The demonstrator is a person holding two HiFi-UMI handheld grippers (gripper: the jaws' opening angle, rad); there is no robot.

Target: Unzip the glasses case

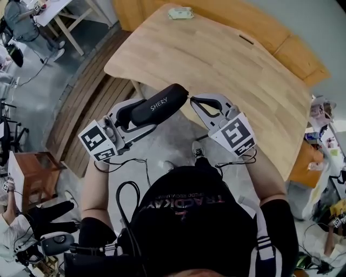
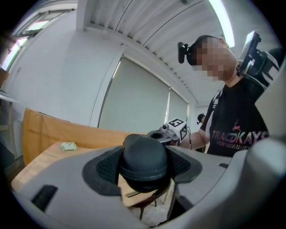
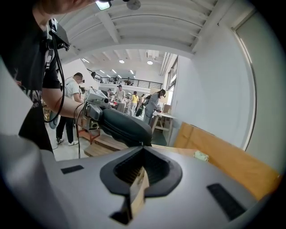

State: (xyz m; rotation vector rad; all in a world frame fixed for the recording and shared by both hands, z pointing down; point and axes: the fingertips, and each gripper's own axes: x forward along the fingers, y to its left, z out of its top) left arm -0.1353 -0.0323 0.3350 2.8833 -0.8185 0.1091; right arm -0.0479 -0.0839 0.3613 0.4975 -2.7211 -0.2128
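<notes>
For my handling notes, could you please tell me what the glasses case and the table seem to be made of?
The glasses case: probably a matte black fabric or leatherette shell, dull with white printed lettering; which cannot be told. The table: light wood, grain lines and board joints showing, smooth low-sheen finish.

The glasses case [image 1: 157, 105] sits in the left tongs [image 1: 141, 118], the right tongs [image 1: 193, 99] at its right end, above the table's [image 1: 232, 65] near edge

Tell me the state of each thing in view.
Black oval glasses case: looks zipped closed, held in the air.
Left gripper: shut on the case.
Right gripper: jaws together at the case's tip; zip pull not visible.
Pale green small object: lying at the wooden table's far edge.
</notes>
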